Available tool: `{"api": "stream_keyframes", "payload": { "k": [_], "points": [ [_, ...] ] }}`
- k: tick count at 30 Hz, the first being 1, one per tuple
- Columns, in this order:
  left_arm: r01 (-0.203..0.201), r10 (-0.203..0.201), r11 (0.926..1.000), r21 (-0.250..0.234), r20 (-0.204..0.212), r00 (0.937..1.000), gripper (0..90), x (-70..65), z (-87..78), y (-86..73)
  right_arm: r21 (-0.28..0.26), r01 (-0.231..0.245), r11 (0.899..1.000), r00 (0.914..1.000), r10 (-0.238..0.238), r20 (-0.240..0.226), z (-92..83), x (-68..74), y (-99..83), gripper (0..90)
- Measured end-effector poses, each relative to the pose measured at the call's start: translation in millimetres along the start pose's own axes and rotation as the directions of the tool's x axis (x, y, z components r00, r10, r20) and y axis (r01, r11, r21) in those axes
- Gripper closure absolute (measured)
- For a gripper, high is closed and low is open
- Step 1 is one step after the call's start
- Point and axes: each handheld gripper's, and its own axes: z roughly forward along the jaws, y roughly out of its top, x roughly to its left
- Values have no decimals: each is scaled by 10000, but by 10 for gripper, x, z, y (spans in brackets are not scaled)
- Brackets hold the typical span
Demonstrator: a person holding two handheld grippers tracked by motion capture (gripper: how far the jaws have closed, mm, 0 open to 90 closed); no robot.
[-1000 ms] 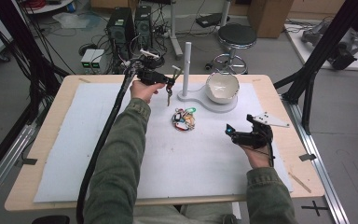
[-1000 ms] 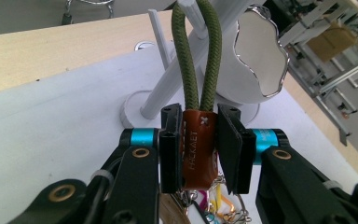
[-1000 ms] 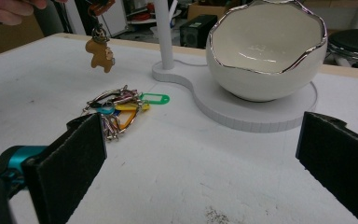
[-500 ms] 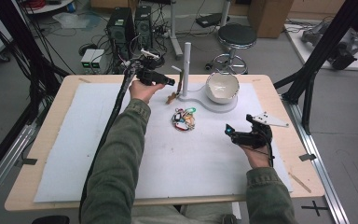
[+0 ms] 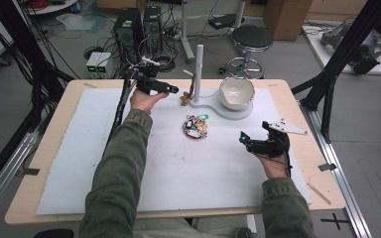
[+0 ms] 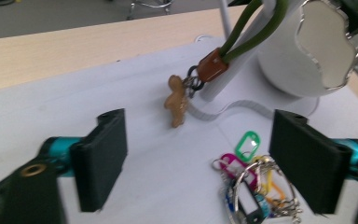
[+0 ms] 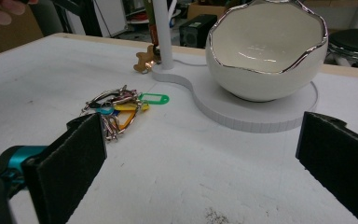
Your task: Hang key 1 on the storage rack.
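Left gripper (image 5: 174, 90) jaws have just been opening, nothing between them, the keychain (image 6: 179, 99) now hung on the stand (image 5: 199, 74); next, likely the key pile (image 5: 195, 126), right gripper (image 5: 242, 139) open, idle.

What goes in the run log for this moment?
left gripper: jaws just opening, empty | brown gingerbread-figure keychain: hanging from white stand peg | right gripper: open, empty | colourful key-tag bunch: on mat
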Motion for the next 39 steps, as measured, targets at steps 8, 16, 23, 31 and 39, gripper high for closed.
{"api": "stream_keyframes", "payload": {
  "k": [8,16,23,31,39],
  "points": [
    [-294,295,9996,26,-534,9981,16,23,-178,-104,0,93,10000,10000,-93,-13,7,1,0,7],
    [-424,392,9984,-378,-814,9959,16,68,-398,-227,1,101,9999,9999,-101,-25,9,8,1,7],
    [-533,478,9972,-519,-1022,9936,16,116,-578,-326,18,149,9999,9999,-150,9,9,7,1,7],
    [-358,274,9974,-622,-1300,9911,16,206,-749,-518,24,214,9998,9998,-214,31,11,16,2,7],
    [-536,443,9970,-553,-1573,9866,16,225,-901,-633,42,201,9998,9998,-201,25,10,20,3,7]
  ]
}}
